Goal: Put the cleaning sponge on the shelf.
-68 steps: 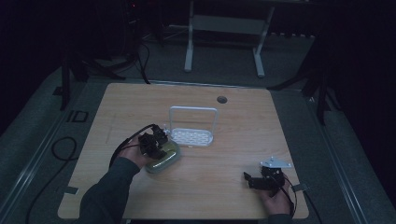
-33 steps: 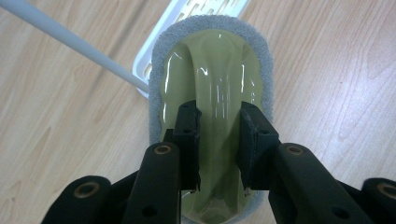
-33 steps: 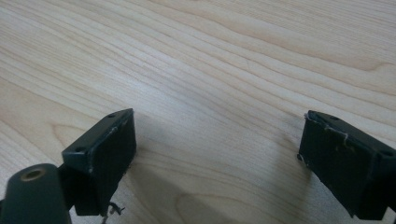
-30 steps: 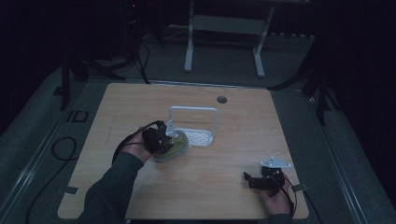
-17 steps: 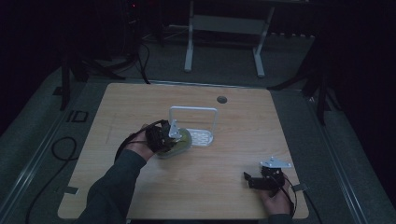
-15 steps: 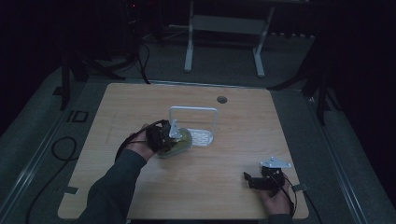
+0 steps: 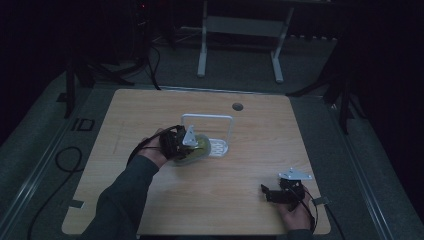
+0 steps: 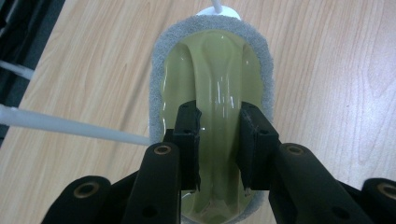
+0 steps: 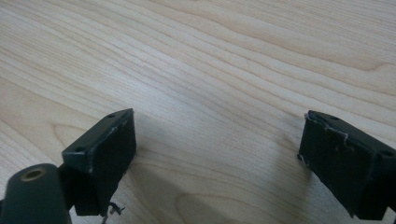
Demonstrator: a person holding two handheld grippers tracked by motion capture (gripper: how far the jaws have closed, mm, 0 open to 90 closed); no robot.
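Since the earlier frames the left gripper (image 7: 186, 143) had carried the green scrubber (image 7: 196, 150) from a spot nearer the table's left edge toward the middle of the table (image 7: 150, 107), up against the white wire rack (image 7: 207, 118); the right gripper (image 7: 280, 192) had kept its place near the near right corner.

In the left gripper view the scrubber (image 8: 212, 112), a glossy green body with a grey abrasive rim, ran lengthwise straight away from the left gripper (image 8: 218, 140), its long axis in line with the jaws. The jaws were clamped on the raised ridge down its middle, gripping the near half, so the far end stuck out well ahead. That far end almost reached the rack's white base (image 8: 218, 10), and one white rod (image 8: 70, 125) of the rack crossed just beside the scrubber's rim. The move to come looked to turn on this: the rack lay dead ahead along the scrubber's axis, so a short push forward and down would probably seat it, provided the rim cleared the rod.

The right gripper (image 9: 217, 154) stood wide open over bare wood, holding nothing, well apart from the rack. The left hand (image 7: 155, 152) was plainly the nearer one.
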